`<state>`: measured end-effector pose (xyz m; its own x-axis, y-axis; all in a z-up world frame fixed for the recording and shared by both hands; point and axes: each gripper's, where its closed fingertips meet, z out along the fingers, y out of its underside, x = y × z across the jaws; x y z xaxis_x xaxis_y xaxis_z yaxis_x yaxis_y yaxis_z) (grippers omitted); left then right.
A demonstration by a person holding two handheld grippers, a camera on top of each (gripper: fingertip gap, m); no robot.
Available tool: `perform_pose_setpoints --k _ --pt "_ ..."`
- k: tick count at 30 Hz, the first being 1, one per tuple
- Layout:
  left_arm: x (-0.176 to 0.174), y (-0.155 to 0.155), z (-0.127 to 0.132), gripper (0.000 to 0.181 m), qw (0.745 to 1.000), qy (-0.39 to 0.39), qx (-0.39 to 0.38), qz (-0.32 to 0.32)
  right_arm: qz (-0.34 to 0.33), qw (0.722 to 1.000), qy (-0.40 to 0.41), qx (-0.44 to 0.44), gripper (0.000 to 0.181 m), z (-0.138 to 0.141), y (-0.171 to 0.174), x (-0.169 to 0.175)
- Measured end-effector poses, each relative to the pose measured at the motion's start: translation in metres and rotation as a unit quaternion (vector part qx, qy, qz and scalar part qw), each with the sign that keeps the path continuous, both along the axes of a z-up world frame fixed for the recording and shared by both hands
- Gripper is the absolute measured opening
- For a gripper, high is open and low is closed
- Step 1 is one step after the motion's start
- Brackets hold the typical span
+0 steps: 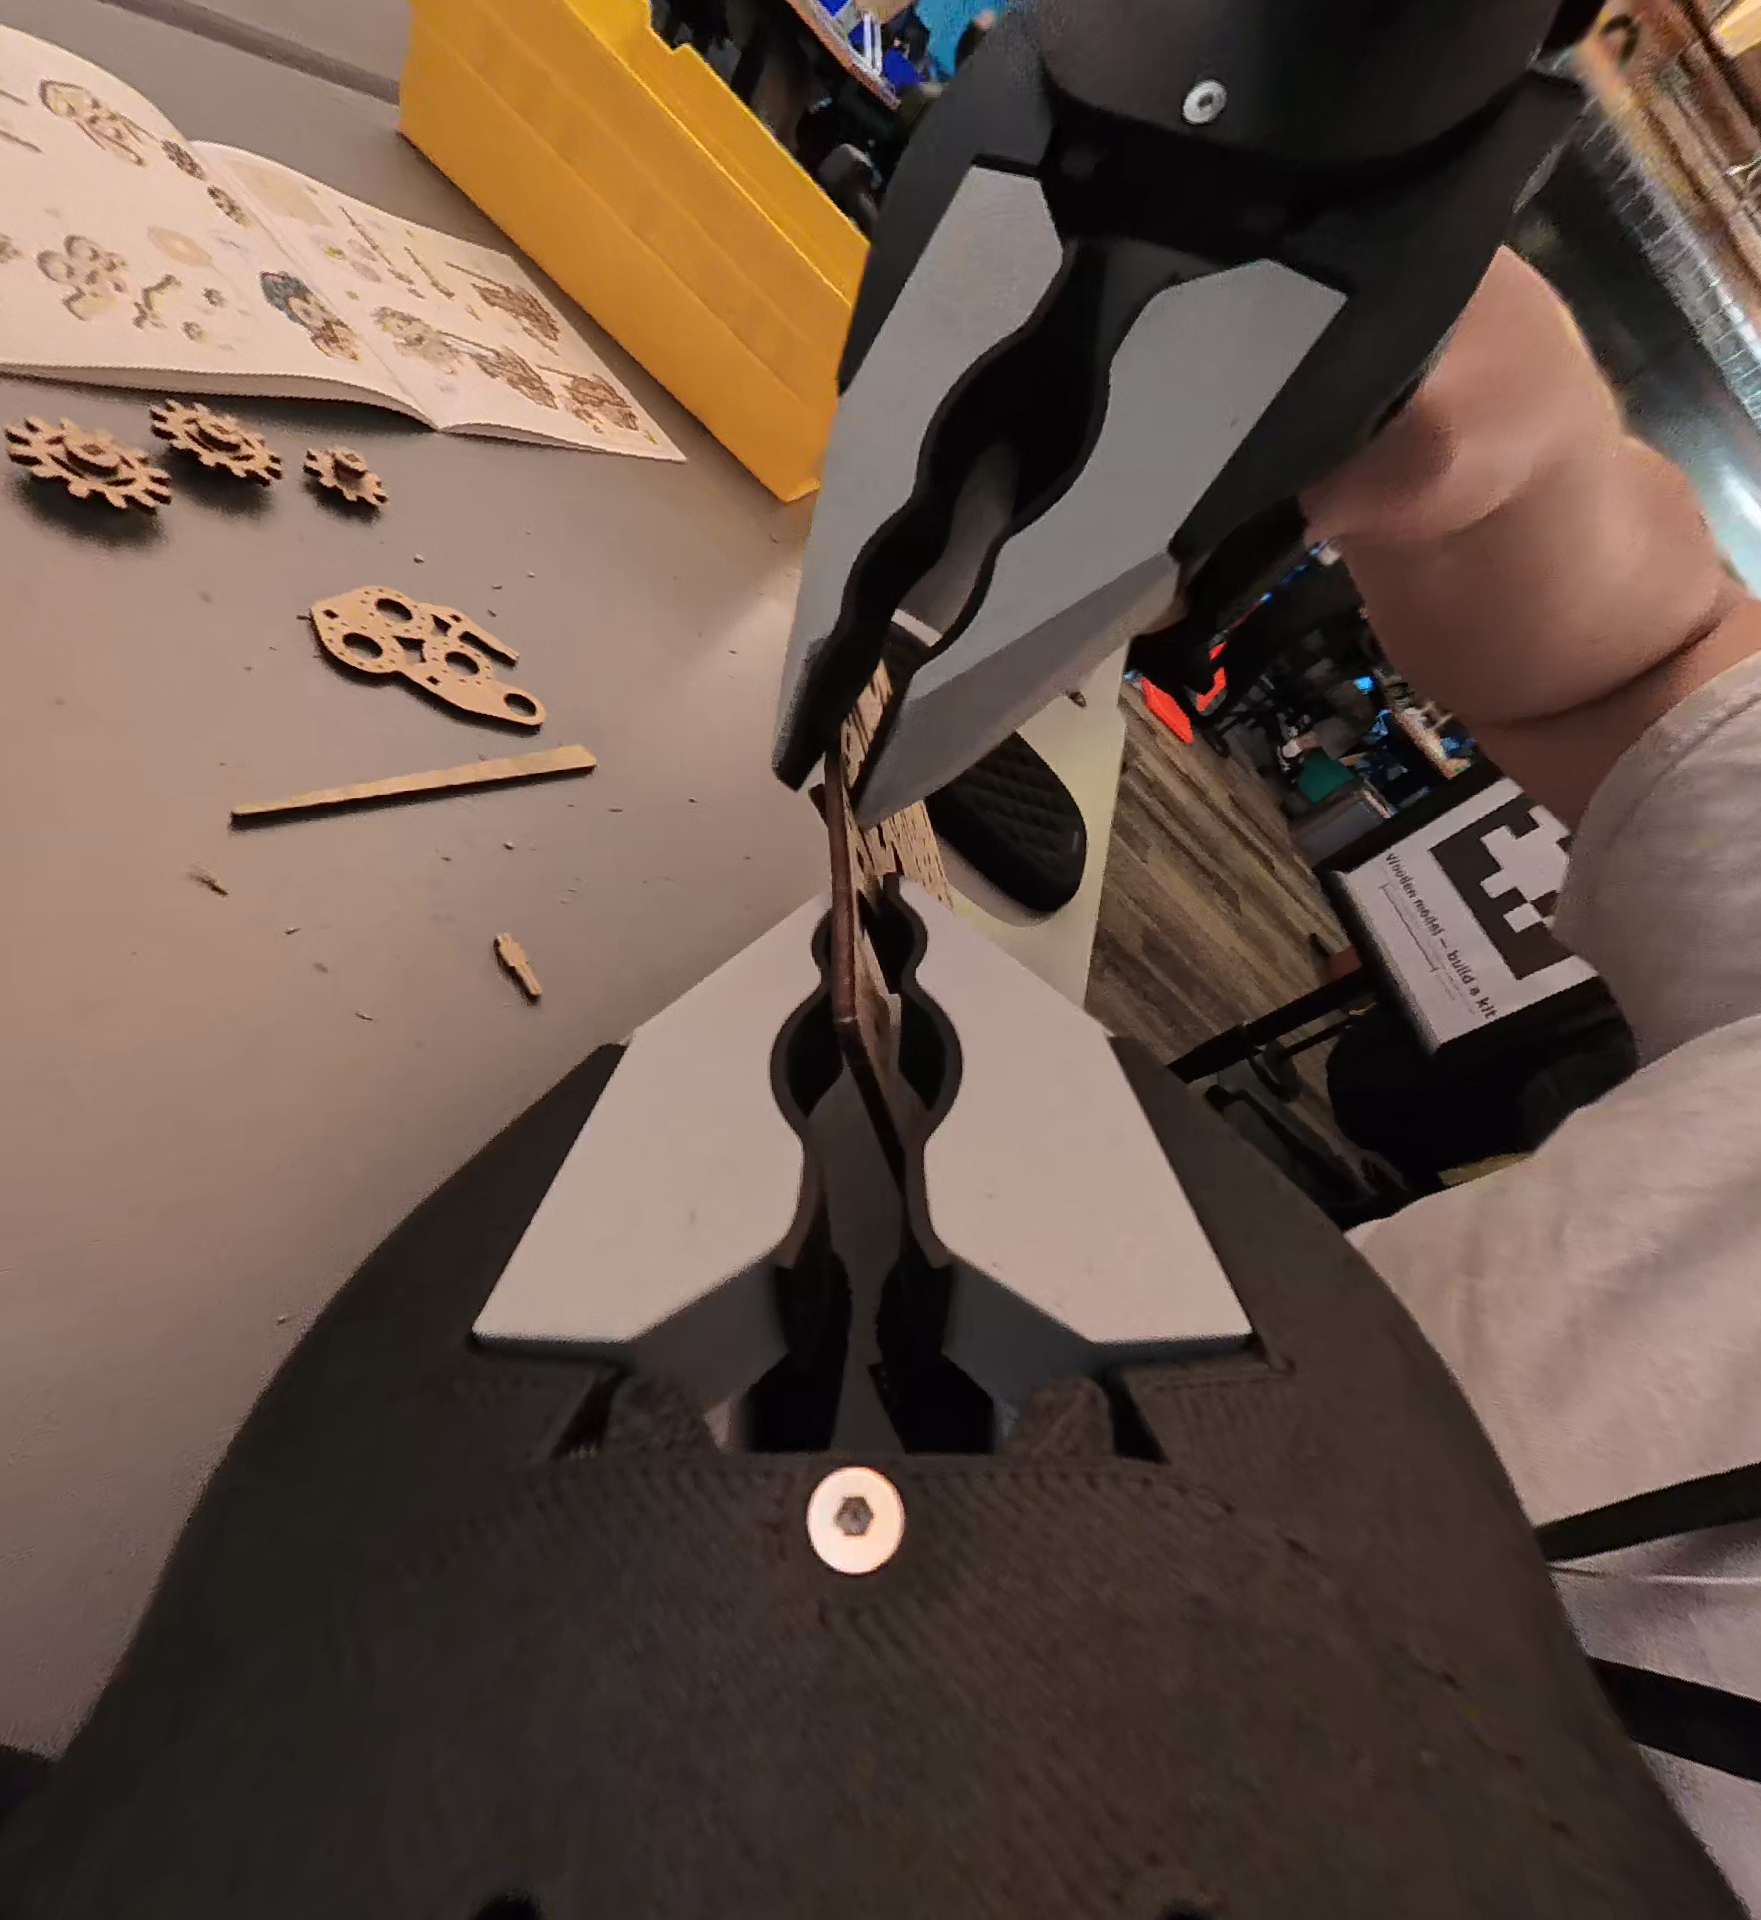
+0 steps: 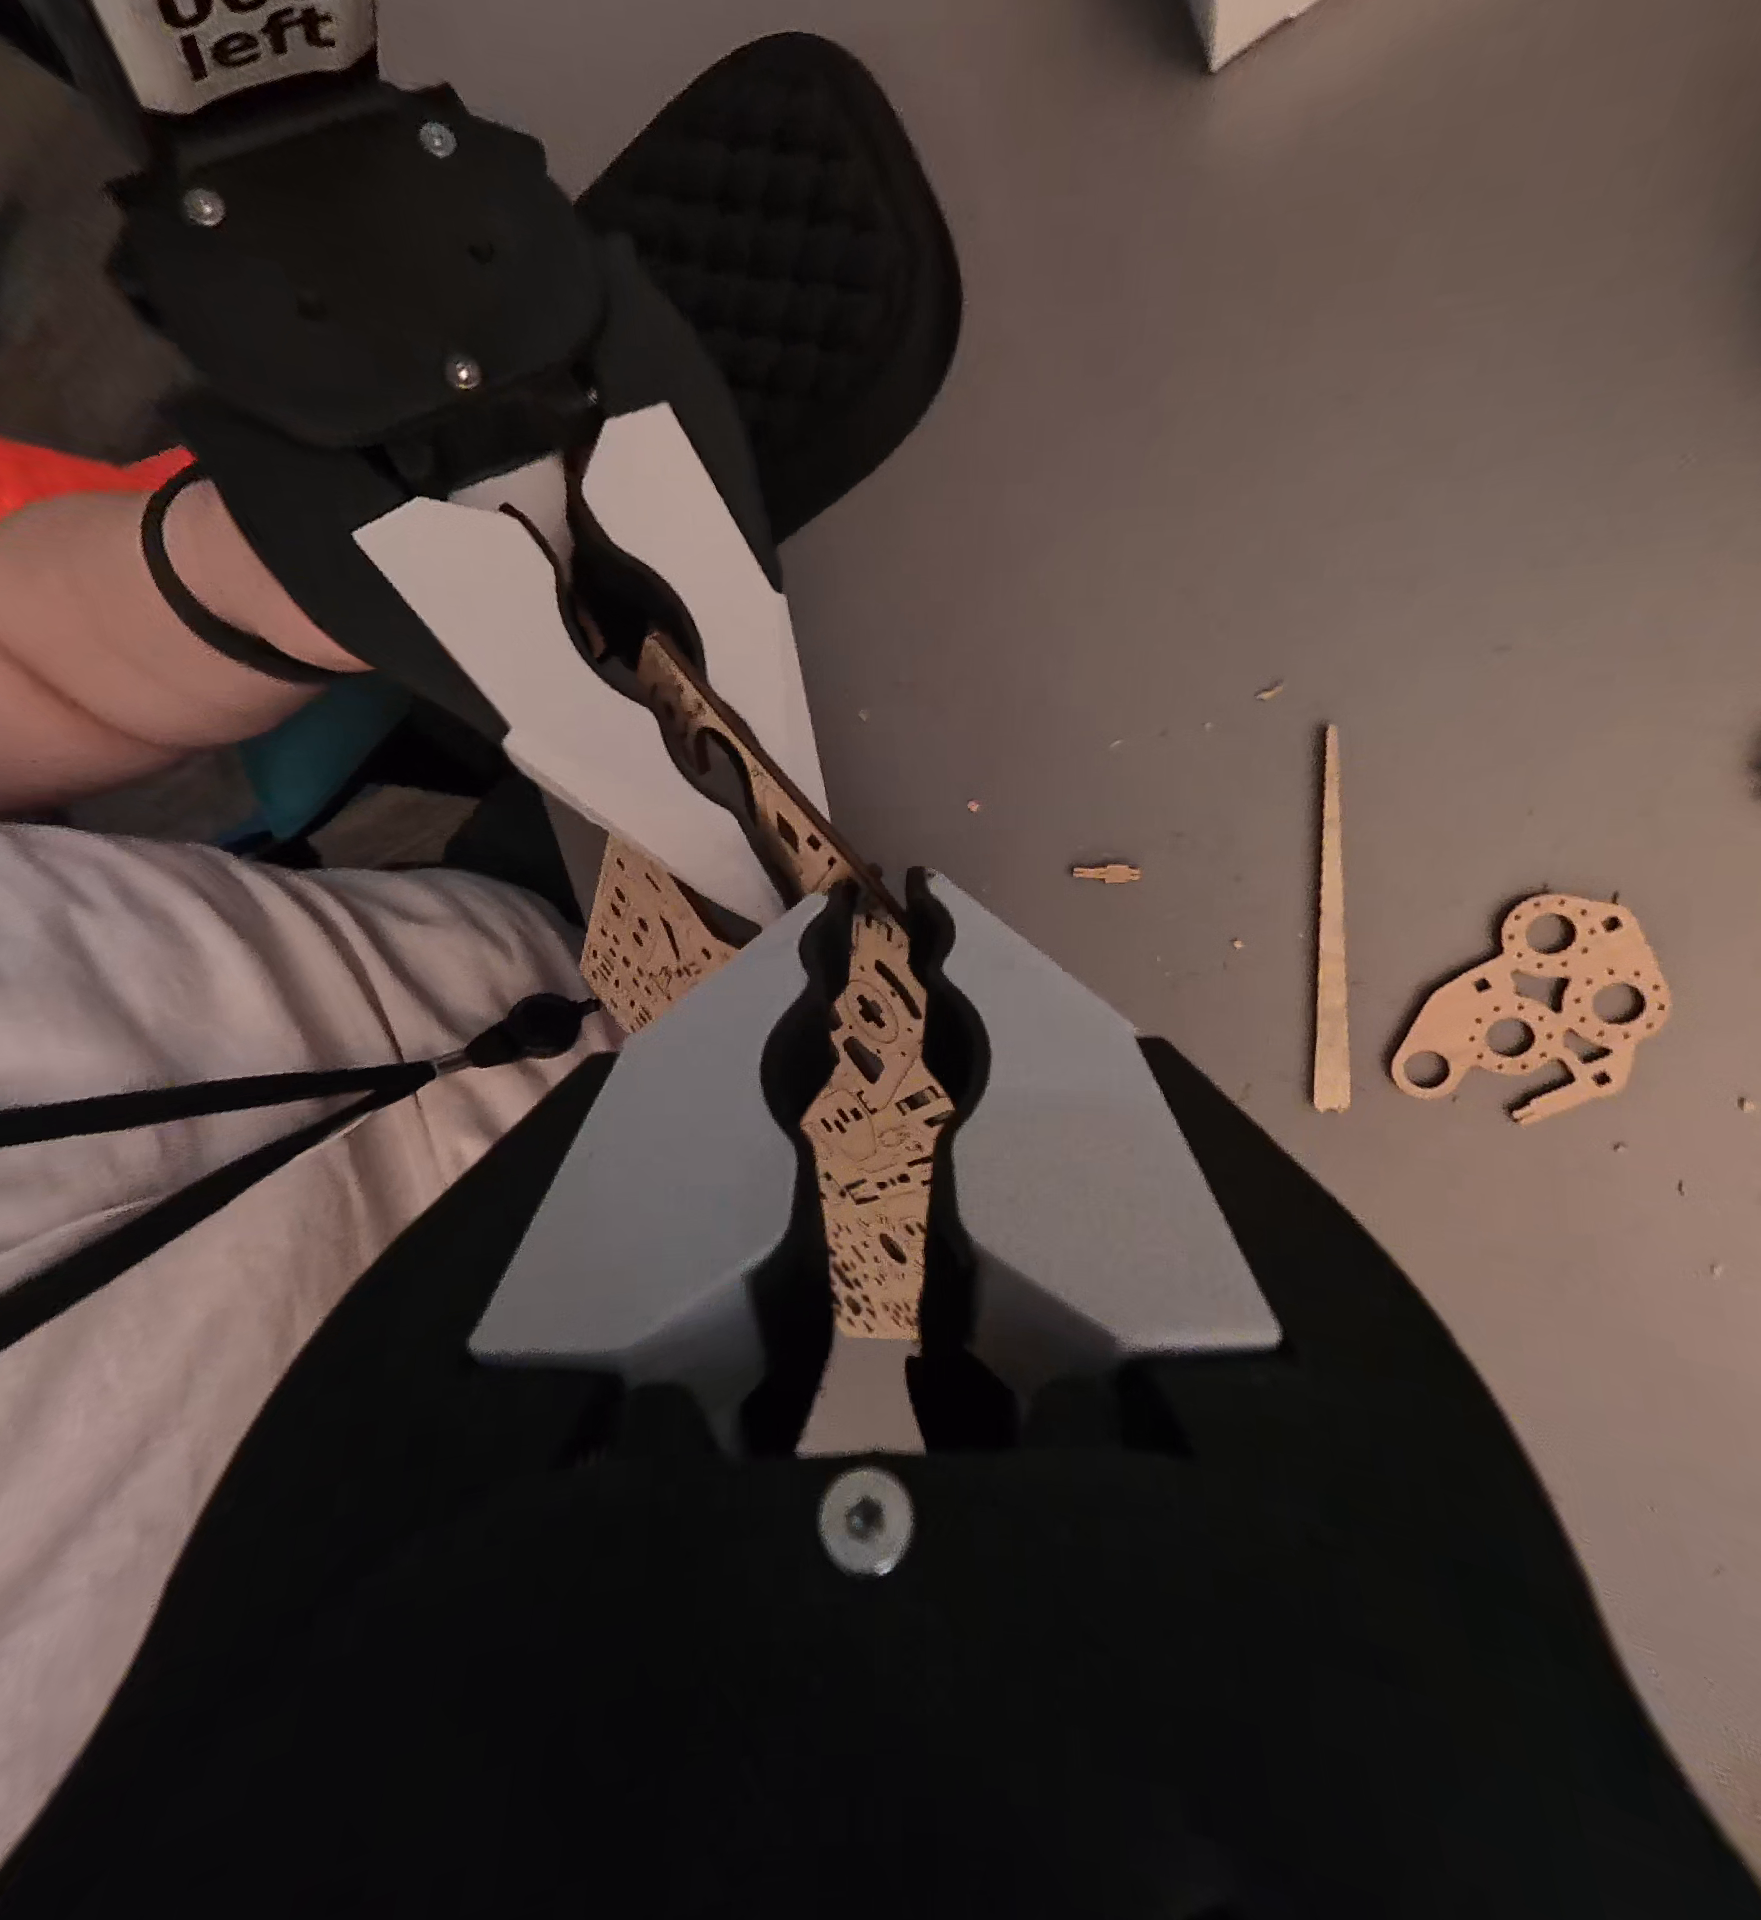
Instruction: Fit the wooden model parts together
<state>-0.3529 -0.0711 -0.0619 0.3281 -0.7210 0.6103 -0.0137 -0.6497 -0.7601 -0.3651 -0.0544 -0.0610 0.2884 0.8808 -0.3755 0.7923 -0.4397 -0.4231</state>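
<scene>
Both tools grip the same thin wooden sheet (image 2: 871,1132), a laser-cut panel with many small parts still in it, held in the air over the near edge of the grey worktop (image 1: 180,1091). The left hand-held gripper (image 1: 860,935) is clamped on one edge of the sheet, seen almost edge-on in its own view. The right hand-held gripper (image 2: 871,914) is clamped on the sheet from the opposite side, so the two tips nearly meet.

On the worktop, well apart from the sheet, lie three gears (image 1: 91,462) in a row, a flat plate with round holes (image 1: 424,649), a long tapered stick (image 1: 414,781) and a tiny peg (image 1: 517,964). An open instruction booklet (image 1: 232,239) lies beyond them, beside a yellow bin (image 1: 627,229).

My reading is that the task is at an early stage: a few pieces are freed and the gears may be small sub-assemblies, but the plate, stick and peg lie loose and unjoined. Most parts remain in the sheet, so nearly all the fitting is left.
</scene>
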Motion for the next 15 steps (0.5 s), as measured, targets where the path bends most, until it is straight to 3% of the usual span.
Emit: perform_pose_setpoints --k 7,15 --pt "-0.004 0.006 0.008 0.001 0.999 -0.027 -0.001 0.031 -0.093 0.993 0.071 -0.012 0.009 0.011 0.007 -0.006" --pt "-0.003 0.005 0.008 0.002 0.998 -0.015 0.019 0.065 -0.130 0.986 0.081 0.068 0.011 0.010 0.010 -0.006"
